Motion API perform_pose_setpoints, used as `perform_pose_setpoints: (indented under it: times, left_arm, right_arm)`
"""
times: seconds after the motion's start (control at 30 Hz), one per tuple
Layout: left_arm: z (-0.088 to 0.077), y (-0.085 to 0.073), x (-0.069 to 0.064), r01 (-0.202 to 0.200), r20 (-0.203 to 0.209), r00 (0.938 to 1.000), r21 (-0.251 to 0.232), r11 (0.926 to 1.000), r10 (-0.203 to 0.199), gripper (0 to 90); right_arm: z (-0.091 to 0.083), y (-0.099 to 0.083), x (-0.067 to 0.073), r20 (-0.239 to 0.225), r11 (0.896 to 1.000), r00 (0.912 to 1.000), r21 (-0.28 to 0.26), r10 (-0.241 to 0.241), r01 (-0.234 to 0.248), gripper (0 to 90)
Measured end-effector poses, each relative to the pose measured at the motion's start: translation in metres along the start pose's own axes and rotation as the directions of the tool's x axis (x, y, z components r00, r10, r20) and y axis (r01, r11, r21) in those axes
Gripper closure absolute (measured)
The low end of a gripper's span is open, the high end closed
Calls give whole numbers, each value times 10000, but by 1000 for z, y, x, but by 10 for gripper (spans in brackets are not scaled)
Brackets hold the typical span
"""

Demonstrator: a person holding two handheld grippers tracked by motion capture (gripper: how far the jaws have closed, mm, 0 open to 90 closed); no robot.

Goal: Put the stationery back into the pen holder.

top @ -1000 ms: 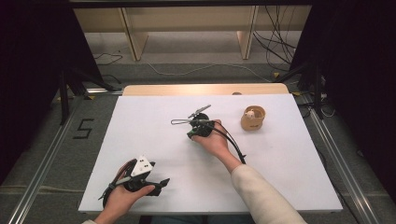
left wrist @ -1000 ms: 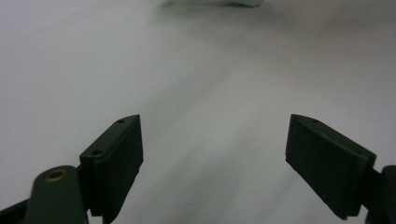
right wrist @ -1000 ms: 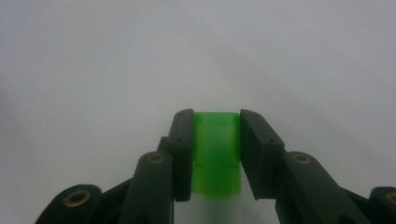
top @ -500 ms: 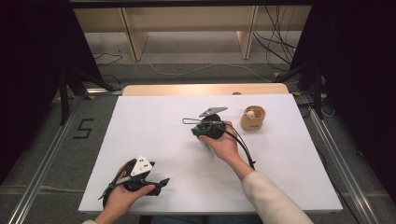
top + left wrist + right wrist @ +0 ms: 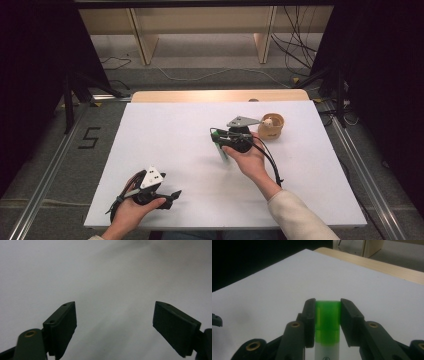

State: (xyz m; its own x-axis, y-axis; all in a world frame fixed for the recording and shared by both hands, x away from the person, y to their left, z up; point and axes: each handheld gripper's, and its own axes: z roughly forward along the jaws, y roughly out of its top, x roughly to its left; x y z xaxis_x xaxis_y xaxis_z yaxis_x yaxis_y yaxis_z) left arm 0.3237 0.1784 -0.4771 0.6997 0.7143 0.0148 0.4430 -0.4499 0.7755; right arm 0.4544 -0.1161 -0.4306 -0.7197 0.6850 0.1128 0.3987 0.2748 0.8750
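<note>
Above the middle of the desk (image 5: 165,150), the right gripper (image 5: 327,315), clamped on a green-capped tube (image 5: 327,322), has swung rightward toward the small wooden cup (image 5: 271,126). Likely it goes there next; the left gripper (image 5: 113,325) rests spread apart, empty.

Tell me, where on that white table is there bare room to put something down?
The table's whole left and middle stretch lies bare, between the left hand-held gripper and the far edge. It's crowded far right, around the right hand-held gripper and small wooden cup.

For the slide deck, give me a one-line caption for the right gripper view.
Right tool shut on a green-capped white tube, held above the white table.
</note>
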Motion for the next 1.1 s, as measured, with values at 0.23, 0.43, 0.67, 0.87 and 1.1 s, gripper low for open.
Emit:
perform_pose_setpoints:
  times: [0.23, 0.43, 0.67, 0.87, 1.1]
  left_arm:
    - [-2, 0, 0, -5, -23, 10000, -6, 10000, 5, 194]
    - [-2, -1, 0, 54, -47, 10000, -71, 10000, -54, 194]
    - [-1, 0, 1, 48, -29, 10000, -70, 10000, -48, 194]
    - [-2, -1, 1, -1, -73, 10000, -47, 10000, 1, 194]
    - [-2, -1, 2, 27, -74, 10000, -48, 10000, -27, 194]
  right_arm:
    - [-7, -2, -1, -31, 9998, 10000, -194, 86, -87, 672]
    - [-13, -2, -3, -8, 9991, 9998, -363, 212, -212, 673]
    - [-20, 1, -8, 154, 9967, 9994, -744, 323, -310, 672]
    - [-25, 2, -13, 274, 9948, 9983, -892, 509, -483, 673]
    - [-34, 6, -21, 417, 9893, 9963, -1283, 754, -695, 672]
